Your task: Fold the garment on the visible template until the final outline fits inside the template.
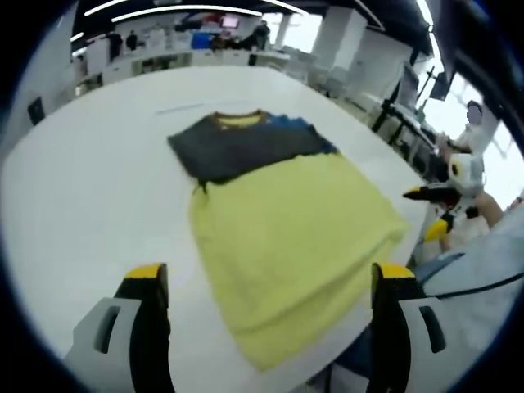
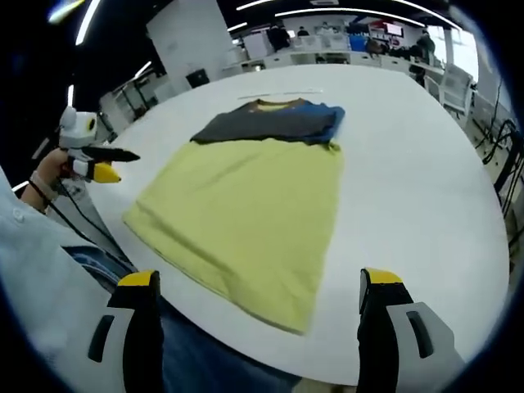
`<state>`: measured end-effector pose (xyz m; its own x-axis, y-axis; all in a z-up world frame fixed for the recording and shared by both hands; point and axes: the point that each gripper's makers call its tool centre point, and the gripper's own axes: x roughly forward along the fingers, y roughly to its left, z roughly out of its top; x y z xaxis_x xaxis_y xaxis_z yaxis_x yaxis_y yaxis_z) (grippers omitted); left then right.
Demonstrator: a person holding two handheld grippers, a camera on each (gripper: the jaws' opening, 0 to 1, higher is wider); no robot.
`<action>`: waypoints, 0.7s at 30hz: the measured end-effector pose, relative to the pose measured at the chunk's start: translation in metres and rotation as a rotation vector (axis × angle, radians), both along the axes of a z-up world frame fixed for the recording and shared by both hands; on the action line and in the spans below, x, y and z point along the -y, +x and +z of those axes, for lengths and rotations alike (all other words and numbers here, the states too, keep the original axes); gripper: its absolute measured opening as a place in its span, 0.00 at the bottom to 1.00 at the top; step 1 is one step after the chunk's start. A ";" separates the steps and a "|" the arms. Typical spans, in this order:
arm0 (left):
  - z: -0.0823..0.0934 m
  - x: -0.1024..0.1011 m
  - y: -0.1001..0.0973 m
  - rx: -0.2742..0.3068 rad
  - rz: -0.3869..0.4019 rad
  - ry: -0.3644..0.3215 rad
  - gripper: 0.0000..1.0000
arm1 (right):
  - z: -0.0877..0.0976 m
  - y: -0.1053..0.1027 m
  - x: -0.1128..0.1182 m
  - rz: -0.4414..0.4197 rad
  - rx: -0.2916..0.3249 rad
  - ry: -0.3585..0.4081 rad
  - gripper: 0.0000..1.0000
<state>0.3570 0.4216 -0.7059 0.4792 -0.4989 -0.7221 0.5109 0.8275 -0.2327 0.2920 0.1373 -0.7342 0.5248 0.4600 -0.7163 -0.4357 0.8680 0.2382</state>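
A T-shirt lies flat on the white table point(image 1: 90, 188), collar away from me. Its lower body is yellow point(image 1: 286, 237) point(image 2: 246, 213), its chest dark grey point(image 1: 237, 147) point(image 2: 262, 124), with blue point(image 1: 299, 127) point(image 2: 323, 115) at the right shoulder. My left gripper point(image 1: 270, 274) hovers open over the hem at the near table edge, nothing between its jaws. My right gripper point(image 2: 259, 278) is open too, above the hem, holding nothing. The right gripper point(image 1: 427, 211) also shows off the table's right edge, and the left gripper point(image 2: 113, 164) off the left edge, held by a hand point(image 2: 45, 176).
A thin faint line point(image 1: 192, 106) point(image 2: 278, 93) marks the table just past the collar. My jeans point(image 2: 188, 344) show below the near edge. Desks, chairs and people point(image 1: 246, 37) stand at the back of the room, and cables point(image 2: 503, 155) hang at the right.
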 end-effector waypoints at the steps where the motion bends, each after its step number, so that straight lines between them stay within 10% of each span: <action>1: 0.000 0.000 -0.002 -0.003 0.000 -0.002 0.99 | -0.001 -0.001 0.000 0.002 -0.002 0.001 1.00; 21: -0.013 -0.001 -0.023 -0.068 0.000 -0.013 0.99 | -0.014 -0.013 0.001 0.002 -0.044 0.007 1.00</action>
<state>0.3338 0.4230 -0.7185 0.4291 -0.5084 -0.7466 0.4932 0.8243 -0.2779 0.2793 0.1364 -0.7482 0.4919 0.4659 -0.7355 -0.4263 0.8655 0.2631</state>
